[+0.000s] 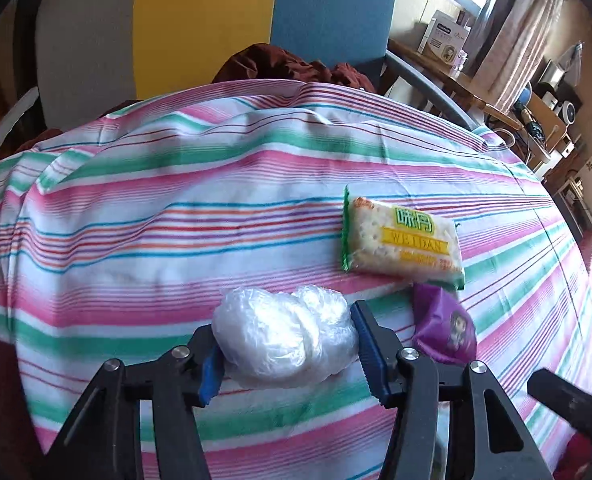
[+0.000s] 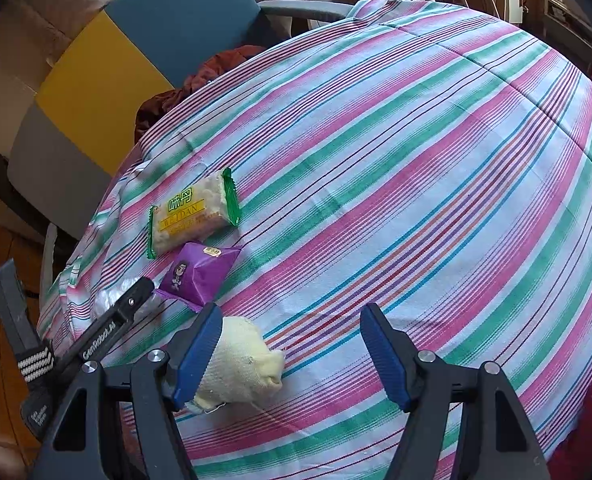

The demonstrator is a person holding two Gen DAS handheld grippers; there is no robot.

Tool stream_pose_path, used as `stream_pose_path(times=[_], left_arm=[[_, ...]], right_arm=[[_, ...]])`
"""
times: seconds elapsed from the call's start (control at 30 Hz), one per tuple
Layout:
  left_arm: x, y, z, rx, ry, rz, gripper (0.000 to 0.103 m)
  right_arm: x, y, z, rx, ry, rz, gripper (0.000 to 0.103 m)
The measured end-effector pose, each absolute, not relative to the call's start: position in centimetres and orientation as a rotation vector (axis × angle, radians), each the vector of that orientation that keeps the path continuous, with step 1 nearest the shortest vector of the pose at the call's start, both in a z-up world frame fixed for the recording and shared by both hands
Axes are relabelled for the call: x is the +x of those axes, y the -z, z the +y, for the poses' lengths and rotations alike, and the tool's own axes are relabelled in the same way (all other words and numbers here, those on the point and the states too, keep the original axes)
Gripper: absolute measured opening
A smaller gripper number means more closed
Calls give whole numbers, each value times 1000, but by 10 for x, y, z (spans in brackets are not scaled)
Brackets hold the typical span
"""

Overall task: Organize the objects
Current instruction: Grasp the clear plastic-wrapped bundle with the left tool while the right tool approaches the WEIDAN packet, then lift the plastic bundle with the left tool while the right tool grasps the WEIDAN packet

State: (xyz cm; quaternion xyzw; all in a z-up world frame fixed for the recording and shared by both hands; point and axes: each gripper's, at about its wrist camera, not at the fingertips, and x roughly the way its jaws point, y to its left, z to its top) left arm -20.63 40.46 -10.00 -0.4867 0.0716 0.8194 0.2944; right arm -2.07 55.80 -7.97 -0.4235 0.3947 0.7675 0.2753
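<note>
A crumpled clear plastic bag (image 1: 283,340) lies between the blue pads of my left gripper (image 1: 291,354), whose jaws stand apart on either side of it, touching or nearly so. A green-edged cracker packet (image 1: 400,240) and a purple snack packet (image 1: 446,328) lie just right of it; both also show in the right wrist view, the cracker packet (image 2: 193,212) above the purple packet (image 2: 197,272). My right gripper (image 2: 291,356) is open over the striped cloth; a pale yellow knitted bundle (image 2: 243,364) lies against its left finger (image 2: 197,356).
The table is covered by a pink, green and white striped cloth (image 2: 416,160). A chair with yellow and blue panels (image 1: 255,20) and dark red fabric (image 1: 279,64) stands behind it. Shelves and boxes (image 1: 448,40) stand at the far right. My left gripper shows in the right wrist view (image 2: 107,328).
</note>
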Motion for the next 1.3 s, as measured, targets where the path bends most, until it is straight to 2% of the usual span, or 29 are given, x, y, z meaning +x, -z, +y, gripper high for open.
stream_pose_path(times=[0.23,0.3,0.57,0.63,0.77,0.97,1.13,1.3], left_arm=[[-160,102,368,-1265,-2215,249,53],[-145,104,363,-1256,-2228,292,38],[-128,103,345,-1240,-2204,250,38],[-131,102,342,-1256,-2193,206,38],[-136,102,336,-1266,-2168,138,38],[-142,103,328,-1294,-2140,30,38],[-143,104,326,-1304,-2128,-22,38],[-145,105,325,-1311,-2120,-55,38]], right_arm=[[-21,80,558,-1139,-2064,1046,73],[-23,79,556,-1145,-2071,1028,73],[-46,70,537,-1250,-2162,906,73],[-62,59,534,-1271,-2236,798,73],[-106,41,527,-1339,-2408,388,73],[-170,50,520,-1552,-2477,-30,74],[-208,80,512,-1756,-2460,-240,78],[-227,109,519,-1839,-2390,-271,80]])
